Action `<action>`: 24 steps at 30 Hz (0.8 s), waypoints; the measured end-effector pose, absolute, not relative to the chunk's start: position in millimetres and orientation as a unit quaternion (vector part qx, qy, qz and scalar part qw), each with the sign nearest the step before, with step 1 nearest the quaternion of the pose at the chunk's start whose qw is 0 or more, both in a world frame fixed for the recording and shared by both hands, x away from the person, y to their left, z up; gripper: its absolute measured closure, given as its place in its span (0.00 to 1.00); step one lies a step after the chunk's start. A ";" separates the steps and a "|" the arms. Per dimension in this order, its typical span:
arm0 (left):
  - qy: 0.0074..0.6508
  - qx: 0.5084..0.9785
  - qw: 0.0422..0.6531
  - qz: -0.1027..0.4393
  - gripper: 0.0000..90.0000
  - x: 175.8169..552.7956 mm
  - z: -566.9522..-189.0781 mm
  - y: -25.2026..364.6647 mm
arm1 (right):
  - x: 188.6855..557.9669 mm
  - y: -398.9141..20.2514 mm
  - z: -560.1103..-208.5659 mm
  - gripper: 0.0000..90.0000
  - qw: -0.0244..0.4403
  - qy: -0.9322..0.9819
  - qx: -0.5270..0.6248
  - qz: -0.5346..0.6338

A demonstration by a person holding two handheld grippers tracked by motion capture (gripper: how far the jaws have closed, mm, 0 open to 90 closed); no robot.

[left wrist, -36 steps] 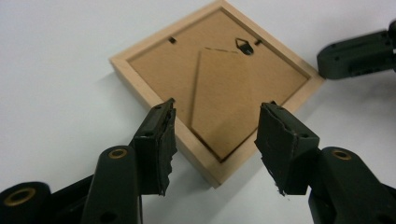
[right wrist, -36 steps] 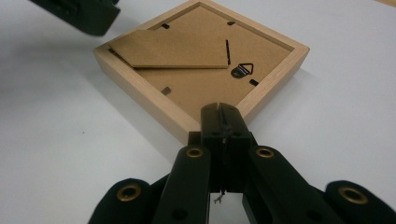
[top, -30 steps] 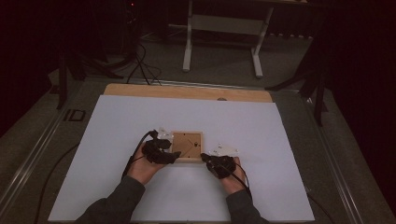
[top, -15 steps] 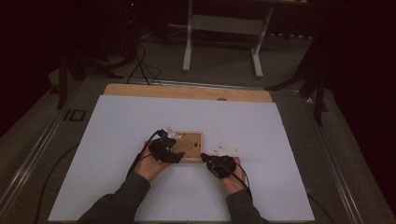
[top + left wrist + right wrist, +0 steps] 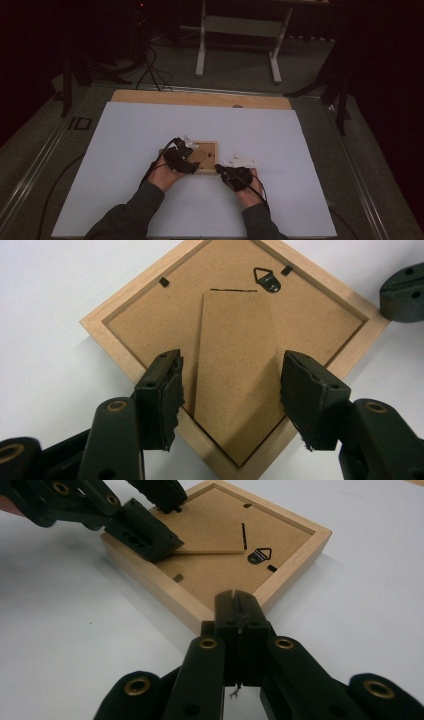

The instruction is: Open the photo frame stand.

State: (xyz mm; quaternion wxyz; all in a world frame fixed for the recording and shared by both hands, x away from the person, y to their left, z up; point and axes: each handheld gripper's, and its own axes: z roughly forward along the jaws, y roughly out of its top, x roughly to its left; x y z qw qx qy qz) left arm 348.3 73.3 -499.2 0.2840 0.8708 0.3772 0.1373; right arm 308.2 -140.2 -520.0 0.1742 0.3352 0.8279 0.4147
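Note:
A small wooden picture frame [image 5: 206, 150] lies face down on the white sheet, its brown backing board [image 5: 150, 315] turned up. A fold-out stand leg [image 5: 235, 330] and a metal hanger [image 5: 266, 279] sit on the backing. My left gripper [image 5: 230, 370] is open above the frame's near-left corner, one jaw on either side of the stand leg's narrow end, pads off it. My right gripper [image 5: 234, 600] is shut on nothing, its tip against the frame's near-right corner [image 5: 205, 615]. In the high view the left gripper [image 5: 189, 157] and right gripper [image 5: 220, 169] flank the frame.
The white sheet [image 5: 125, 150] covers most of the table, with a bare wooden strip [image 5: 200, 98] along the far edge. A white metal stand [image 5: 240, 30] and cables [image 5: 150, 65] are on the dark floor beyond. Both forearms come in from the bottom edge.
My left gripper has shifted to the right, from the frame's left edge to over its backing. The right gripper and the frame have stayed put.

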 end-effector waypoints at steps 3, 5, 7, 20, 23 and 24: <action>0.380 0.871 0.285 0.126 0.49 349.8 -498.8 74.1 | 308.2 -140.2 -520.0 0.99 0.174 0.828 0.335 0.415; 0.375 0.874 0.282 0.124 0.51 349.9 -497.9 73.7 | 308.2 -140.2 -520.0 0.99 0.174 0.828 0.335 0.415; 0.369 0.879 0.275 0.123 0.57 349.9 -496.4 72.0 | 308.2 -140.1 -520.1 0.99 0.174 0.828 0.335 0.415; 0.381 0.873 0.288 0.096 0.57 358.5 -477.8 73.8 | 308.2 -139.8 -520.1 0.99 0.174 0.828 0.334 0.415; 0.380 0.873 0.290 0.094 0.57 358.9 -478.2 74.9 | 308.1 -139.7 -520.1 0.99 0.174 0.828 0.333 0.415; 0.380 0.873 0.291 0.094 0.57 358.8 -477.9 75.2 | 308.1 -139.7 -520.1 0.99 0.174 0.828 0.333 0.415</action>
